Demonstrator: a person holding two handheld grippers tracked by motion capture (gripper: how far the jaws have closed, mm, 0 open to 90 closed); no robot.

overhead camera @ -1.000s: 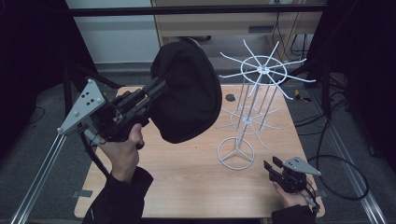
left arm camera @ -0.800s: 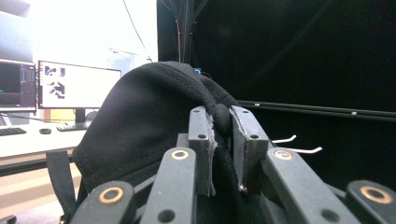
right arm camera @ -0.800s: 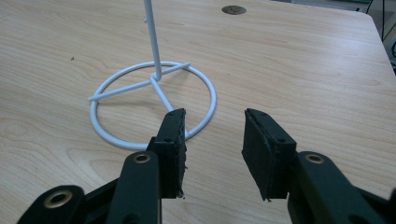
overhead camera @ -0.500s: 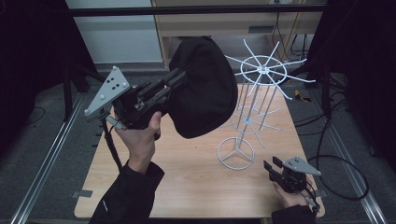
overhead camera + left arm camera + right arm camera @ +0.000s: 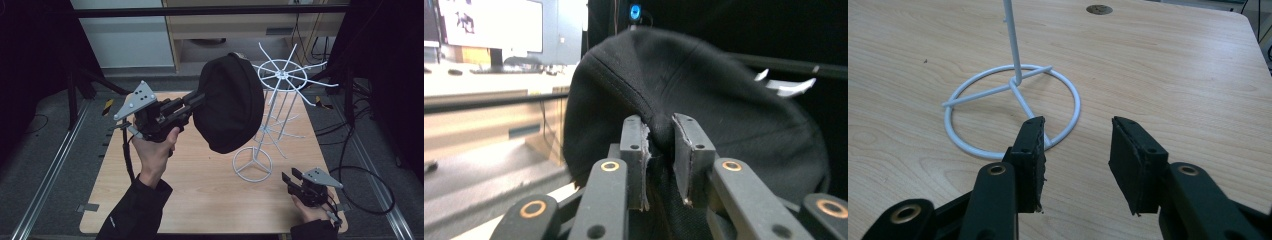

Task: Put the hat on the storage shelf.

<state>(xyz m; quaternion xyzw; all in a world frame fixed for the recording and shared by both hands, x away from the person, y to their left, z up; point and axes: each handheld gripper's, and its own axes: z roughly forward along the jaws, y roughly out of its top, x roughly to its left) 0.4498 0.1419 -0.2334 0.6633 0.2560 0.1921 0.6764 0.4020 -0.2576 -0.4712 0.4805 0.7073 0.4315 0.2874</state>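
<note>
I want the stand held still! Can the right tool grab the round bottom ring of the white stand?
Probably yes. The right tool is open and hovers just before the stand's base ring, with bare table between them. The black cap is held higher up in the left tool.

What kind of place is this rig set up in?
Probably a lab or office test bay used for recording. A light wooden table sits inside a dark metal frame, black cables run over the grey floor, and the left gripper view shows a desk with a lit screen behind.
</note>
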